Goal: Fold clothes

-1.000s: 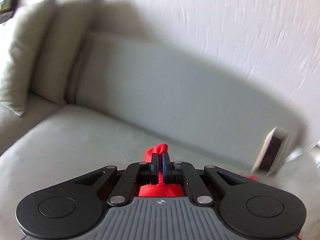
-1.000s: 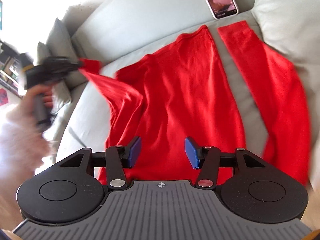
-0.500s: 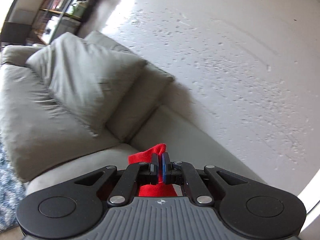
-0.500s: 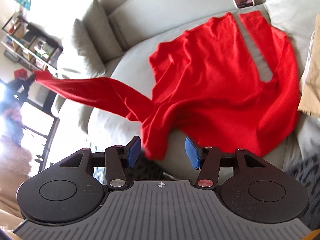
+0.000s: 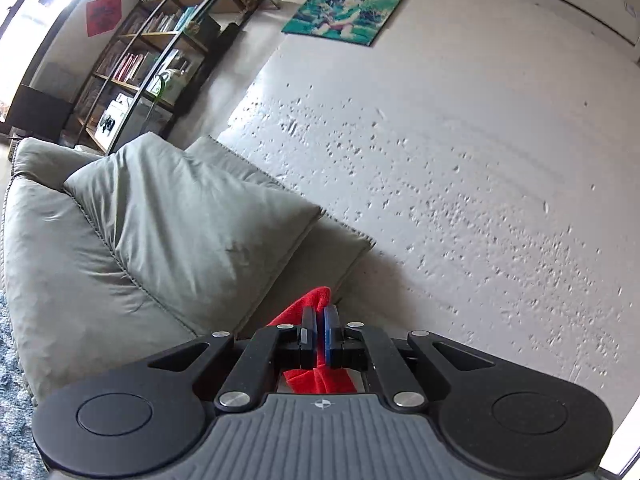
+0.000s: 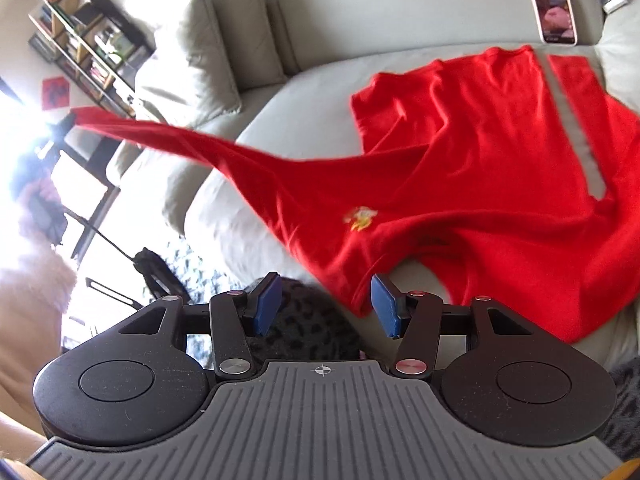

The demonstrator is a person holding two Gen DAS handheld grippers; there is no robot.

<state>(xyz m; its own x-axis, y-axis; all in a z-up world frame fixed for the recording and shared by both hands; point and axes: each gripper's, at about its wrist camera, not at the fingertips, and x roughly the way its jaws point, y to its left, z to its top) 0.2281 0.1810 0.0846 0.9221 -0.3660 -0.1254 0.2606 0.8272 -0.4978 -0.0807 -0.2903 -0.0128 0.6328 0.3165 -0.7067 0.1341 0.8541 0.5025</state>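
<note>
A red long-sleeved top (image 6: 472,168) lies spread on the grey sofa seat (image 6: 304,96), a small yellow emblem on its chest. One sleeve (image 6: 192,148) is stretched out through the air toward the far left, where glare hides its end. In the left wrist view my left gripper (image 5: 320,322) is shut on that sleeve's red cuff (image 5: 308,304), with more red cloth hanging under the jaws. My right gripper (image 6: 325,304) stands open above the sofa's front edge, nothing between its blue pads; the top's lower edge hangs just beyond the right pad (image 6: 384,308).
A phone (image 6: 552,6) leans on the sofa back. Grey cushions (image 5: 160,232) fill the sofa's left corner below a white wall, with a bookshelf (image 5: 160,52) behind. A patterned rug (image 6: 200,272) and a black stand lie on the floor. A person's pale fuzzy sleeve (image 6: 32,296) shows at left.
My left gripper has pulled the sleeve far out to the left, swinging from the sofa back toward the cushions and bookshelf. The right gripper has backed away and up, and the top has bunched.
</note>
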